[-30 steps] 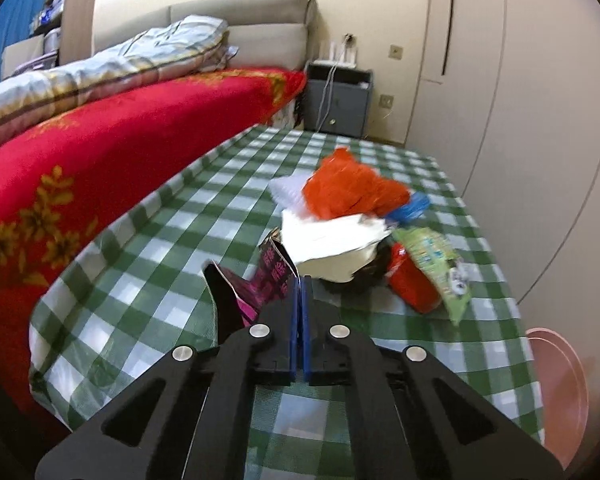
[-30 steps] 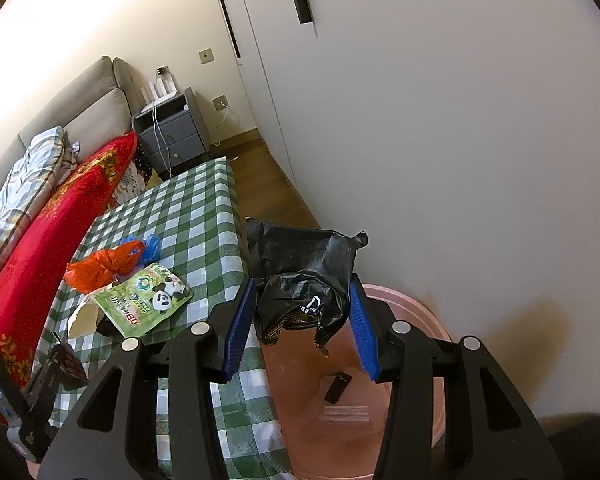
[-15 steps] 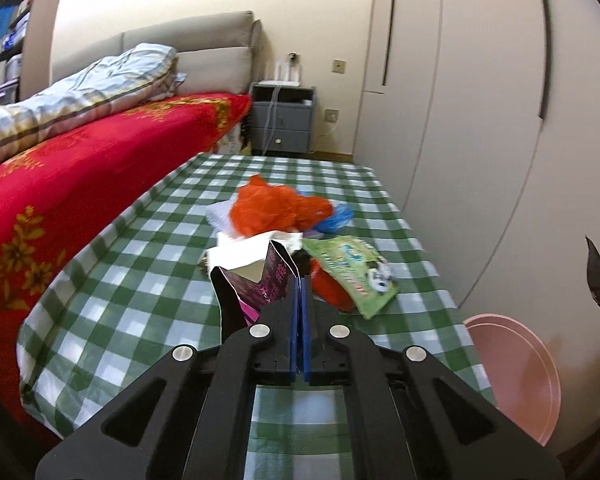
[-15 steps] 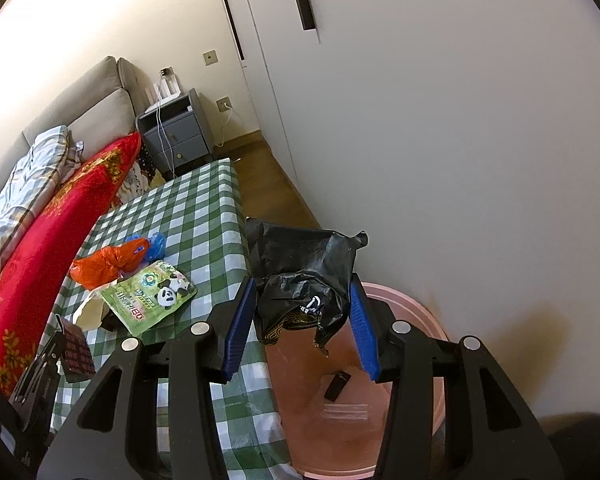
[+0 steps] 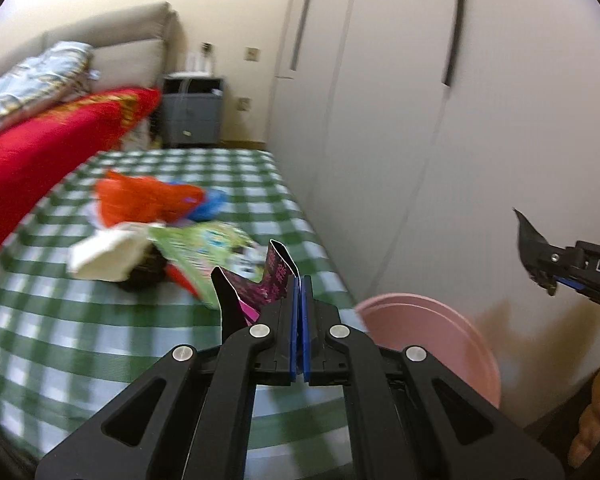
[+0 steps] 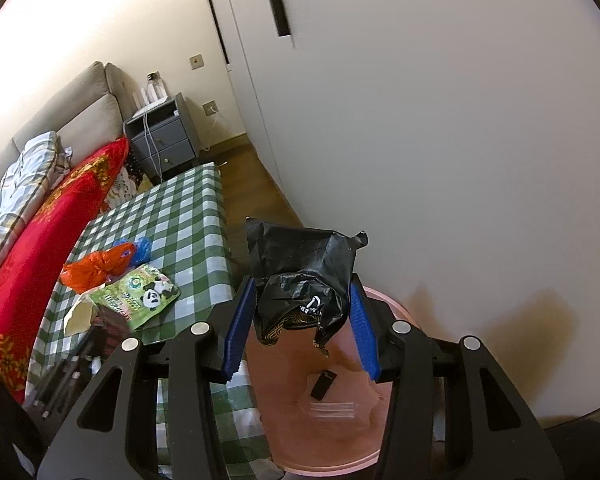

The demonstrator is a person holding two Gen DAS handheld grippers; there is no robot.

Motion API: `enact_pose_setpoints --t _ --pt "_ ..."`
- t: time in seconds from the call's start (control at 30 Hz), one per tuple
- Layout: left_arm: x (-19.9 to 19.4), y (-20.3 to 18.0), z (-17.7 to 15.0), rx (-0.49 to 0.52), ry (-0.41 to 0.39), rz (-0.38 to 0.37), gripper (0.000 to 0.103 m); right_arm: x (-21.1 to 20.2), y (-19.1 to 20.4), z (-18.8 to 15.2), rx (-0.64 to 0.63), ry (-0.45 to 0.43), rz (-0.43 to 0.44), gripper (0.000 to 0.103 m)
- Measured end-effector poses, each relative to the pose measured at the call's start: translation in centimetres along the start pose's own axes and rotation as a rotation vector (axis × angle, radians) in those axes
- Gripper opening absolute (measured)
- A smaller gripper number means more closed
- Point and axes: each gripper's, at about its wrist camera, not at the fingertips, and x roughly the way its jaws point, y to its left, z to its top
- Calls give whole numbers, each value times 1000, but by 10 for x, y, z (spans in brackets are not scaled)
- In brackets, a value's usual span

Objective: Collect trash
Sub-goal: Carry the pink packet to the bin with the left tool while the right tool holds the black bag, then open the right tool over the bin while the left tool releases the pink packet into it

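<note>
My left gripper (image 5: 300,285) is shut on a folded black and pink carton (image 5: 256,292), held above the checked table's near right corner, close to the pink bin (image 5: 440,340). My right gripper (image 6: 302,312) holds a crumpled black plastic bag (image 6: 304,268) between its blue pads, over the pink bin (image 6: 400,310). A small black item (image 6: 323,384) and a clear wrapper (image 6: 332,408) lie inside the bin. On the table lie an orange bag (image 6: 96,268), a green panda packet (image 6: 140,296), a blue bag (image 6: 140,250) and white paper (image 6: 78,312).
The green checked table (image 6: 188,216) stands between a bed with a red cover (image 6: 32,240) on the left and white wardrobe doors (image 6: 420,120) on the right. A grey nightstand (image 6: 164,140) stands at the far end. A hand (image 5: 596,412) shows at the lower right.
My left gripper has swung to the right with the carton, from over the pile of trash toward the pink bin. The right gripper and its black bag have stayed put.
</note>
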Motion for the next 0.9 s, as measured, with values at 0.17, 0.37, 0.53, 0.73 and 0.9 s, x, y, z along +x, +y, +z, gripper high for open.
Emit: enact_pose_setpoints --t 0.17,0.37,0.53,0.73,0.9 --pt "20 -25 -4 25 37 -159 1 0 -10 1 30 9 -8 46" --pt "38 -53 -6 67 60 -285 1 3 -17 3 50 18 -8 46" --pt "51 -71 -11 92 92 -363 1 9 -22 6 79 23 -8 46" --pt "57 -74 -19 107 126 -396 27 16 -27 9 119 24 -19 58" --pt "54 -55 -15 66 124 -383 34 20 -23 11 115 25 -14 58"
